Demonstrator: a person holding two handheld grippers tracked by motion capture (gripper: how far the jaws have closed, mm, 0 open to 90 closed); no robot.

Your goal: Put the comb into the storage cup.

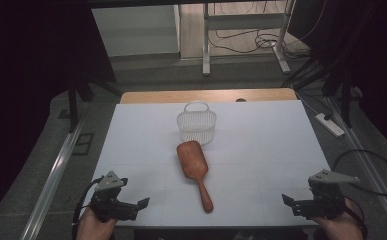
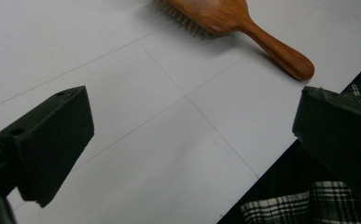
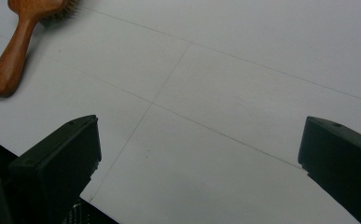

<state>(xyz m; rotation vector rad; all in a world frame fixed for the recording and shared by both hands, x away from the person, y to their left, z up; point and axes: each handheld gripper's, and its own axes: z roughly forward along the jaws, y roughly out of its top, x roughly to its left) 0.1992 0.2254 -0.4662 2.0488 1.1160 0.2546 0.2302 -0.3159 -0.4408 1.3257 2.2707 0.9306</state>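
Note:
A brown wooden hairbrush (image 1: 197,170) lies bristles down in the middle of the white table (image 1: 261,145), its handle pointing toward the near edge. Just behind its head stands a small white wire basket (image 1: 197,125) with a handle. My left gripper (image 1: 140,207) rests at the near left corner, open and holding nothing. In the left gripper view the brush (image 2: 243,23) lies ahead of my left gripper (image 2: 192,126). My right gripper (image 1: 290,205) sits at the near right corner, open too. From my right gripper (image 3: 199,149) the brush handle (image 3: 12,56) shows at upper left.
A strip of bare wood (image 1: 206,95) runs along the table's far edge. On the floor lie a power strip (image 1: 330,124) at the right and metal rails (image 1: 56,170) at the left. Plaid cloth (image 2: 285,205) shows below the near table edge.

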